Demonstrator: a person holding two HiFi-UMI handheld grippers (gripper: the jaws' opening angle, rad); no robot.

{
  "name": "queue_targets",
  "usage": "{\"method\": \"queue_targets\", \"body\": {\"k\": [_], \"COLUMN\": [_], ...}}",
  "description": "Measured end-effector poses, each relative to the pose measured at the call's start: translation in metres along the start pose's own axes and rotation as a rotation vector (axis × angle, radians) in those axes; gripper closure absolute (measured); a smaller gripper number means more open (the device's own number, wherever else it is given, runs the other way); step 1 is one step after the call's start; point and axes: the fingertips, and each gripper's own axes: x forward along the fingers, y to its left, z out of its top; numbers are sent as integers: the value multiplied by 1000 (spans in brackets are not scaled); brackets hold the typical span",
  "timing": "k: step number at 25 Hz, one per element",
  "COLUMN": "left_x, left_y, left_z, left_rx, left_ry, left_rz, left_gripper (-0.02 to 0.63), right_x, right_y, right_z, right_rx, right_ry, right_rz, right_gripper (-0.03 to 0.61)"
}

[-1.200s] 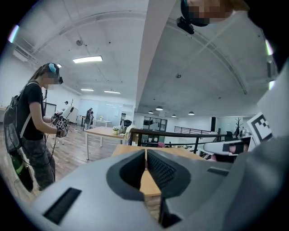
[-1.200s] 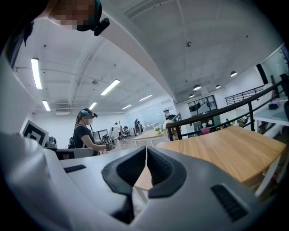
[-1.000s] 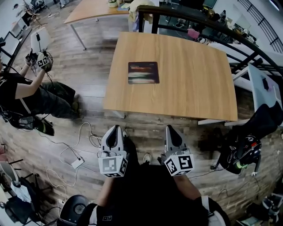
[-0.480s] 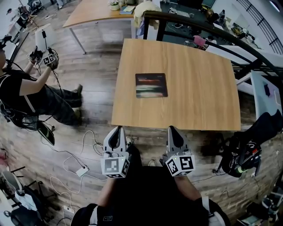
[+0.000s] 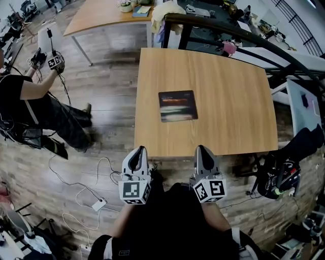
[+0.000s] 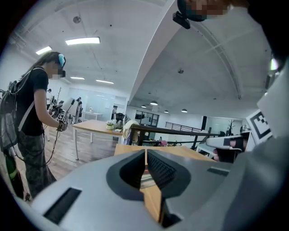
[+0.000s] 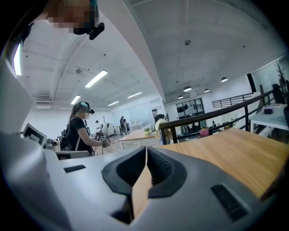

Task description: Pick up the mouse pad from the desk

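A dark rectangular mouse pad (image 5: pixel 177 105) with pale and reddish streaks lies flat near the middle-left of the wooden desk (image 5: pixel 233 96). My left gripper (image 5: pixel 138 150) hangs just off the desk's near edge, shut and empty. My right gripper (image 5: pixel 201 150) sits beside it at the same edge, also shut with nothing held. Both point at the desk, well short of the pad. In the left gripper view a strip of the pad (image 6: pixel 145 179) shows through the jaw opening behind the closed tips (image 6: pixel 146 151). The right gripper view looks across the desk top (image 7: pixel 226 151) past its closed tips (image 7: pixel 146 149).
A person (image 5: pixel 30 99) with their own grippers stands to the left on the wooden floor. Cables and a power strip (image 5: pixel 98 204) lie on the floor at lower left. A black railing (image 5: pixel 223 30) runs behind the desk. A second table (image 5: pixel 101 15) stands beyond. A black bag (image 5: pixel 277 175) sits at the right.
Both grippers and the view have come forward toward the desk, whose near edge now lies just ahead of the tips. Both stayed shut. The person at the left shifted position.
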Motion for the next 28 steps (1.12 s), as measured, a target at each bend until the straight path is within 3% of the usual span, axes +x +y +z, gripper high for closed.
{"method": "queue_targets", "body": {"k": [4, 13, 28], "left_x": [20, 64, 200], "left_y": [13, 16, 21], "left_z": [2, -8, -22], "left_rx": [16, -38, -77], "left_ry": [12, 47, 134], "left_rz": [-28, -40, 29], "left_gripper": [583, 583, 583], "right_x": [18, 58, 183], "right_y": [-3, -32, -121], "right_z": [-4, -3, -31], "right_rx": [5, -17, -27], "right_ry": [4, 39, 206], "right_rz": [-28, -50, -14], "right_gripper": [545, 545, 545]}}
